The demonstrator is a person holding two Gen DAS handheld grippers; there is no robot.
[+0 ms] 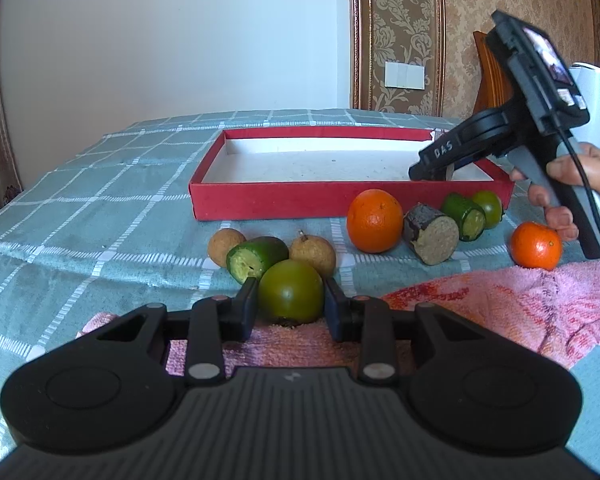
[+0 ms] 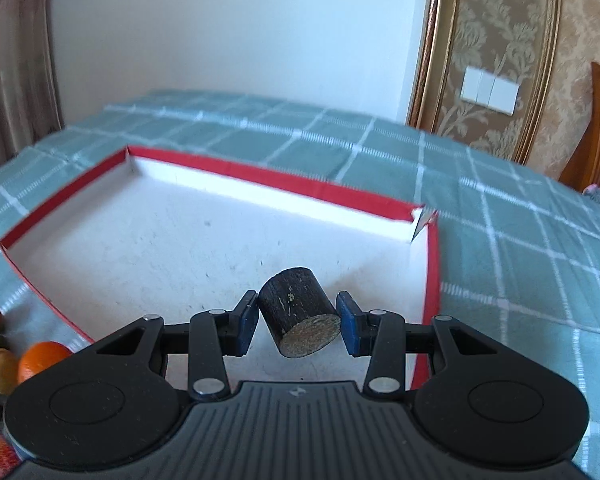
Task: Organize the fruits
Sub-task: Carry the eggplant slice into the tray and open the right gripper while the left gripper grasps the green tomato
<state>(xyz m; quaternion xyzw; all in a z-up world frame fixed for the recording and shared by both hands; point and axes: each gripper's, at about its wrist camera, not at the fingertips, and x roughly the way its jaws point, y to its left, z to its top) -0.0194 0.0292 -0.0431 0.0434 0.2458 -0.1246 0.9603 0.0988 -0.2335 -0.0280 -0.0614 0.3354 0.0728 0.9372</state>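
My left gripper (image 1: 290, 294) is shut on a round green fruit (image 1: 291, 298) that sits at the edge of the pink towel (image 1: 500, 300). Behind it lie two brown longans (image 1: 226, 247) and a cut green piece (image 1: 256, 258). Further right are a large orange (image 1: 375, 221), a dark cut stalk piece (image 1: 431, 234), another cut green piece (image 1: 463, 216), a green round fruit (image 1: 489, 208) and a small orange (image 1: 536, 245). My right gripper (image 2: 298, 314) is shut on a dark cylindrical stalk piece (image 2: 300, 320), held over the white floor of the red box (image 2: 432, 272) near its right wall.
The red box (image 1: 352, 200) stands on a green checked tablecloth (image 1: 100, 220). A person's hand (image 1: 568, 188) holds the right gripper (image 1: 434, 172) over the box's right end. A white kettle (image 1: 596, 108) and a wooden chair (image 1: 492, 76) stand at the far right.
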